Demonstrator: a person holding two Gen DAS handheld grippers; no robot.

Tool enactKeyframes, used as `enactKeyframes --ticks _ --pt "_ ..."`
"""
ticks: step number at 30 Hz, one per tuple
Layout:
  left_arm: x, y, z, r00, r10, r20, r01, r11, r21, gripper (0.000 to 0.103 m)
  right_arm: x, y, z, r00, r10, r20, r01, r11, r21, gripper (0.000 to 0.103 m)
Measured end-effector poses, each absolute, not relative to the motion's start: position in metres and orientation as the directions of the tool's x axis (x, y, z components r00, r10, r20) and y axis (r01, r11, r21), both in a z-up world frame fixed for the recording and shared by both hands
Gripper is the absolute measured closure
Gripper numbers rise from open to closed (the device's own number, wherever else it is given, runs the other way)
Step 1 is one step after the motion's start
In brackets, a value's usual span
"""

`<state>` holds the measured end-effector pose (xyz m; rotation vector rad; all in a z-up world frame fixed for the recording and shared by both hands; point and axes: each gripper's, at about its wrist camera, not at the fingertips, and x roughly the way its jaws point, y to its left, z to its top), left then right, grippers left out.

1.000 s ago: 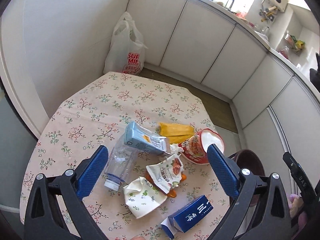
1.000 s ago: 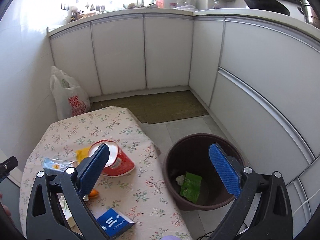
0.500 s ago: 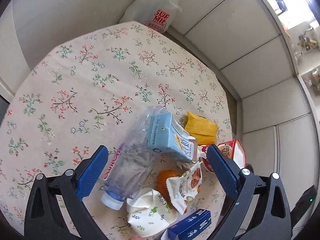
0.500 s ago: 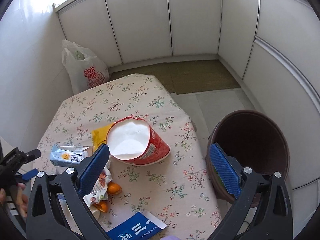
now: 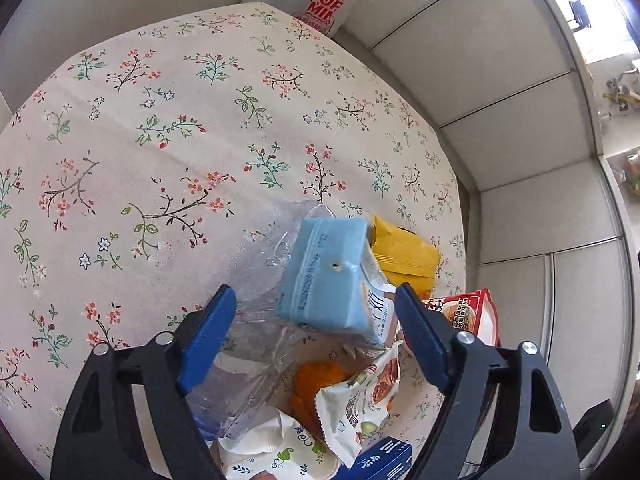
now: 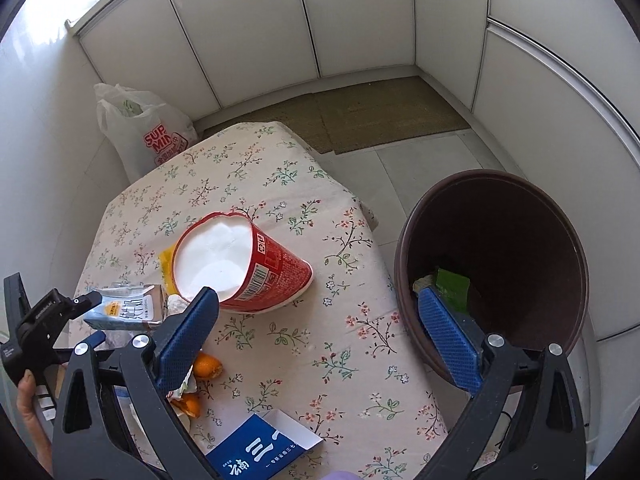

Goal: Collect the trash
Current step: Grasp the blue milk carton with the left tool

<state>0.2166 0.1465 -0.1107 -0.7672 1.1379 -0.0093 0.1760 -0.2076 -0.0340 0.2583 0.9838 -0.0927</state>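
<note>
A heap of trash lies on the floral table (image 5: 168,128). My left gripper (image 5: 316,316) is open, its blue pads on either side of a light blue milk carton (image 5: 328,276) that rests on a crushed clear plastic bottle (image 5: 256,352). A yellow packet (image 5: 404,254), orange peel (image 5: 316,384) and a snack wrapper (image 5: 364,400) lie around it. My right gripper (image 6: 316,332) is open and empty above the table, just right of a red paper cup (image 6: 248,264) lying on its side. A blue box (image 6: 260,448) lies near me.
A brown trash bin (image 6: 500,264) stands on the floor right of the table with green trash inside. A white shopping bag (image 6: 148,132) stands by the wall behind the table. White cabinets line the room. A mat (image 6: 360,116) lies on the floor.
My left gripper has dropped toward the milk carton and bottle, which now sit between its pads. My right gripper has tilted down and closed in on the table by the red cup.
</note>
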Motion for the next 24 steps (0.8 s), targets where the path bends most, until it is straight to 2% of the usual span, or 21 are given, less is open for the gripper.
enactKeyframes --ticks 4,9,18,24 --pt "0.217 0.146 -0.111 0.461 -0.373 -0.805 -0.350 0.758 -0.551 0.040 0.176 -0.206 -0.037 0.546 0.038 -0.837 0.185 0.969 0.165 0.007" --pt "0.217 0.143 -0.107 0.488 -0.385 -0.783 -0.307 0.765 -0.567 0.057 0.178 -0.201 -0.041 0.538 0.035 -0.842 0.171 0.974 0.150 0.007" --pt "0.210 0.139 -0.091 0.545 -0.373 -0.751 -0.258 0.777 -0.574 0.065 0.183 -0.195 -0.042 0.545 0.049 -0.837 0.161 0.974 0.162 0.007" --pt "0.196 0.134 -0.065 0.586 -0.355 -0.728 -0.211 0.801 -0.560 0.066 0.189 -0.180 -0.041 0.549 0.050 -0.835 0.129 0.981 0.144 0.007"
